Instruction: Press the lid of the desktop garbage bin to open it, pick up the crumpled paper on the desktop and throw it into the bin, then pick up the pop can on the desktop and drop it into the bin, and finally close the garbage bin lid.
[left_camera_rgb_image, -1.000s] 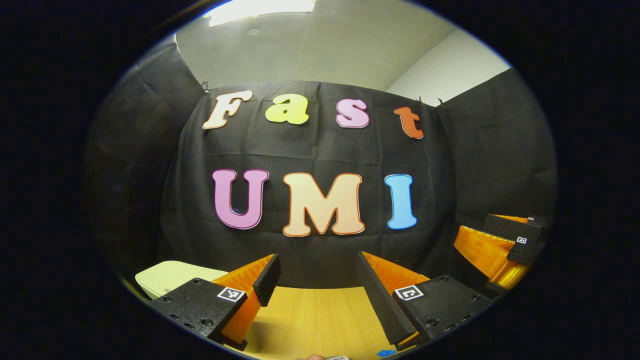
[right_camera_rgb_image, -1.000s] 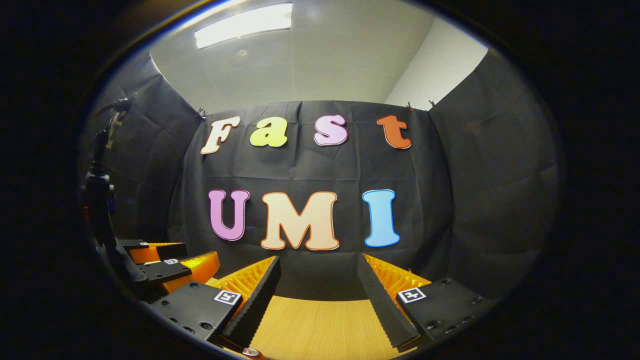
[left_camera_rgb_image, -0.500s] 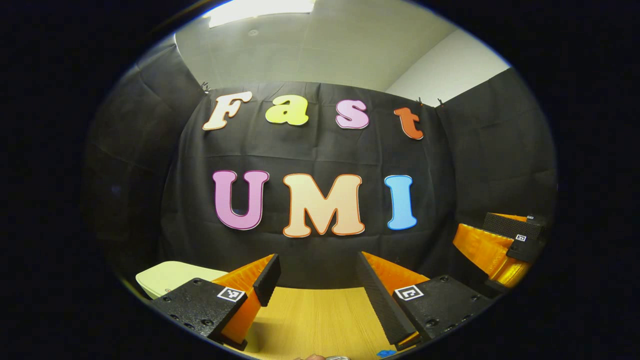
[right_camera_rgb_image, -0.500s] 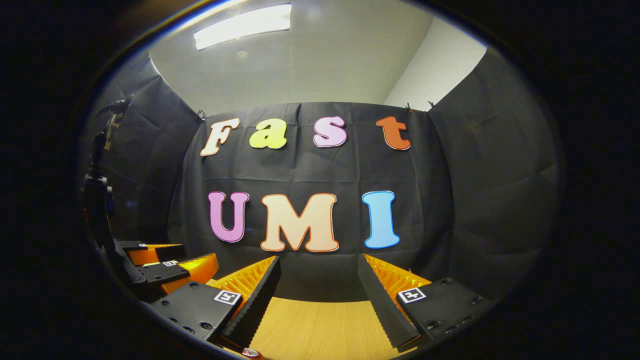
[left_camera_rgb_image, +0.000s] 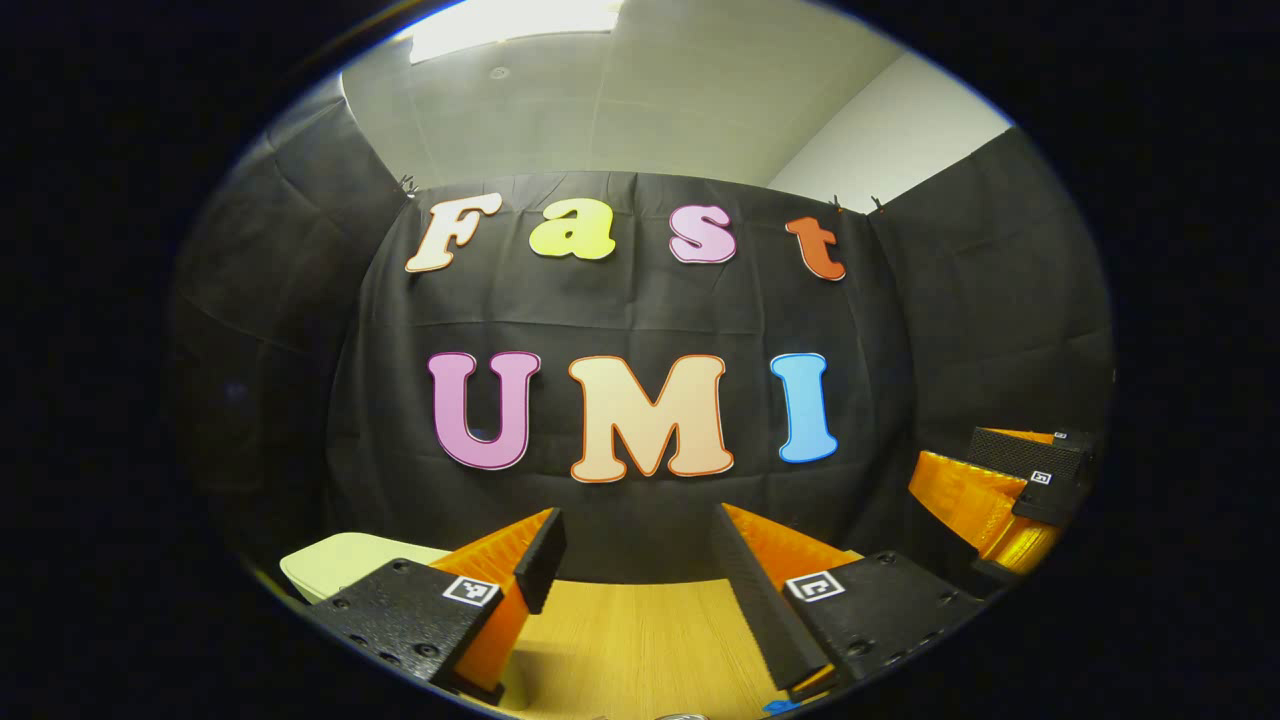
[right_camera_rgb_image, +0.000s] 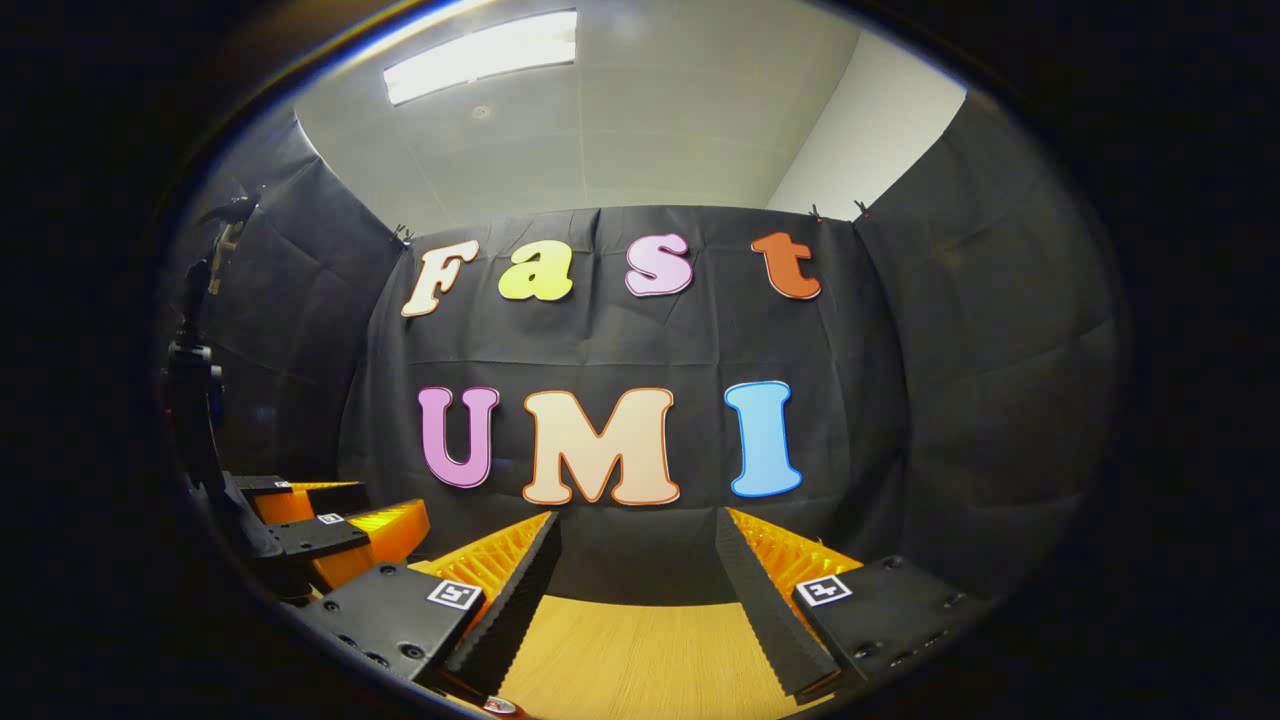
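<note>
Left gripper view: left gripper (left_camera_rgb_image: 640, 560) and right gripper (right_camera_rgb_image: 637, 565) both agape, empty, above bare desktop (left_camera_rgb_image: 640, 640).

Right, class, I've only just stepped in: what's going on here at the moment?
A person holds two grippers level above a light wooden desktop. The left gripper and the right gripper each have their jaws apart with nothing between them. A pale cream bin lid sits beside the left gripper, closed and untouched. Nothing has been picked up yet.
</note>
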